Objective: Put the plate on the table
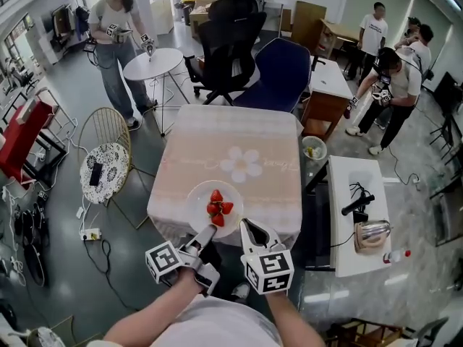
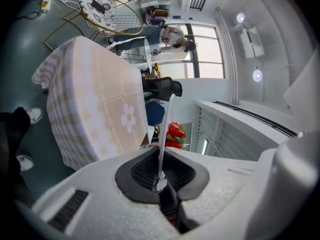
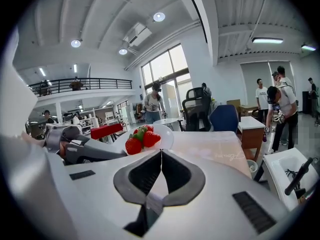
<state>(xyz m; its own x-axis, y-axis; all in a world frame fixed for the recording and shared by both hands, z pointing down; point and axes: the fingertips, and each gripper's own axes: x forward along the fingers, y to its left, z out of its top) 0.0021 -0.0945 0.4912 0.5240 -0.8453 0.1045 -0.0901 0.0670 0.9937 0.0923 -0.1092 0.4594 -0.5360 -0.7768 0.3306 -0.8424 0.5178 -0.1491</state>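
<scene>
A white plate (image 1: 197,202) carrying several strawberries (image 1: 218,207) is over the near edge of the table with the pink cloth (image 1: 239,132); whether it rests on the cloth I cannot tell. My left gripper (image 1: 208,231) is shut on the plate's near rim. In the left gripper view that rim (image 2: 165,129) runs edge-on between the jaws (image 2: 160,176), with the strawberries (image 2: 175,134) beyond. My right gripper (image 1: 246,226) is just right of the plate, jaws closed. In the right gripper view its tips (image 3: 161,154) meet in front of the plate (image 3: 164,135), with nothing seen between them.
A blue chair (image 1: 282,71) and a black office chair (image 1: 228,38) stand at the table's far side. A gold wire chair (image 1: 105,154) is at the left. A white side table (image 1: 358,215) with a kettle is at the right. Several people stand around.
</scene>
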